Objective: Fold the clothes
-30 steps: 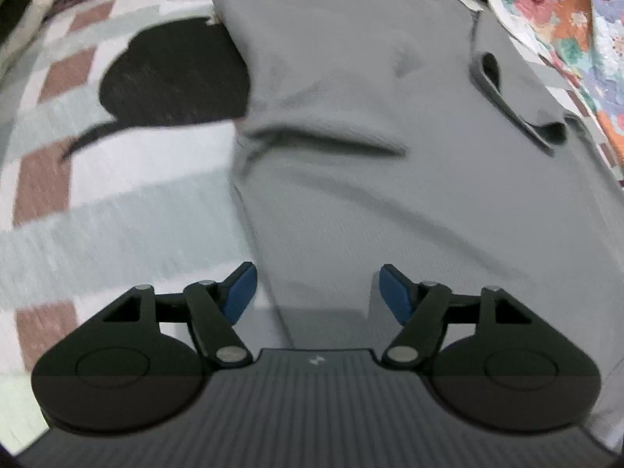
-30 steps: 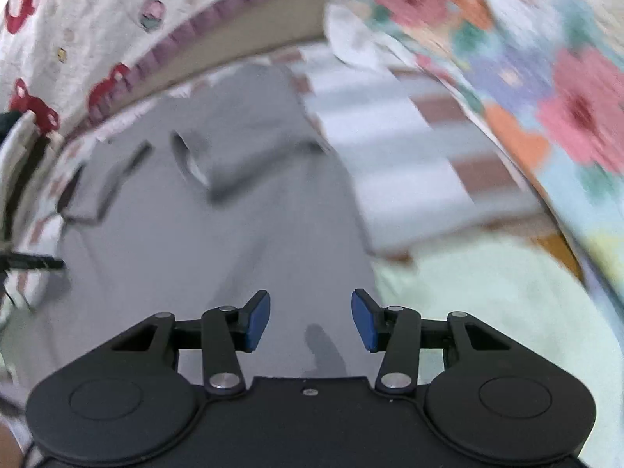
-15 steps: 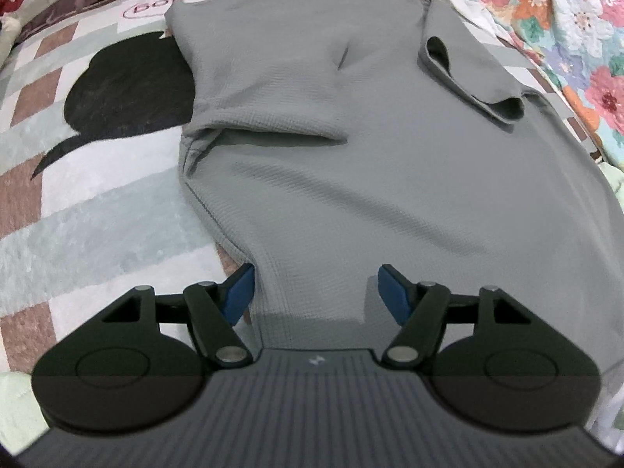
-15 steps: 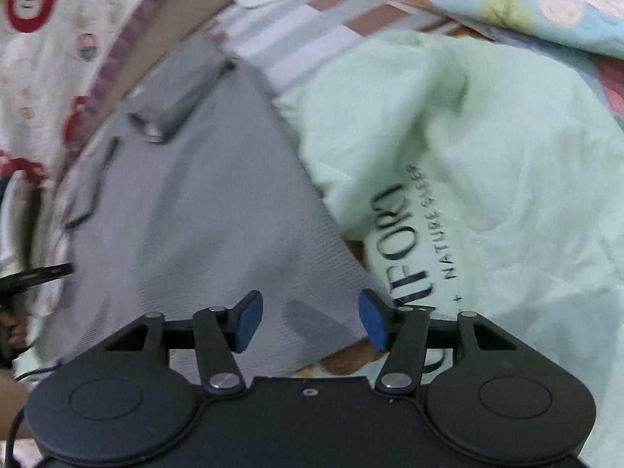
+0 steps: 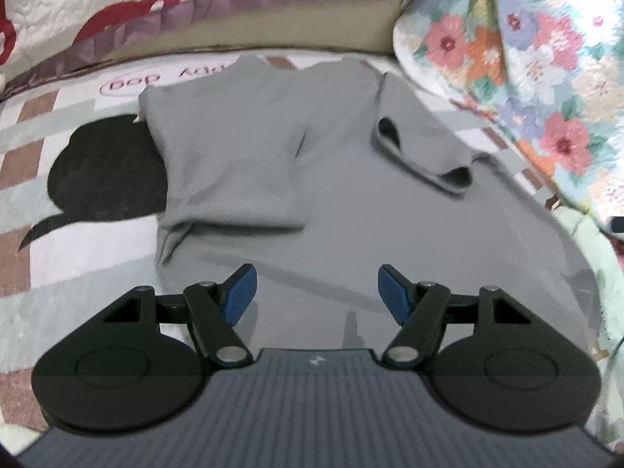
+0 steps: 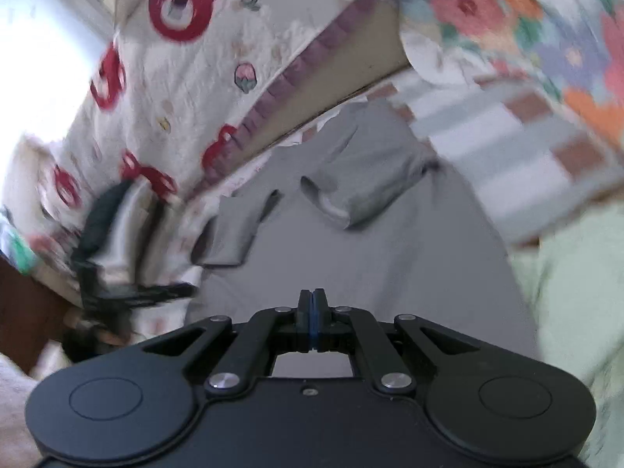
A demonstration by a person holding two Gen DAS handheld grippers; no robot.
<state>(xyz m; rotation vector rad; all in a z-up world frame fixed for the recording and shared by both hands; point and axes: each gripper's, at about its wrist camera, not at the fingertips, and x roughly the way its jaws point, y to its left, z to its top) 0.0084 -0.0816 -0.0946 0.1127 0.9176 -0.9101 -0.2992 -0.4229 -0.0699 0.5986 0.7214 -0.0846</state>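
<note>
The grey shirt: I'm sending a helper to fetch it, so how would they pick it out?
Find the bed with the striped blanket bearing a black cartoon shape. The grey shirt lies flat across it, sleeves folded inward, between that shape and the floral quilt. It is the only plain, unpatterned fabric there.

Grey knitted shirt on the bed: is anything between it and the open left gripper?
Nothing visible. The left gripper hangs open directly over the bare lower part of the grey knitted shirt.
</note>
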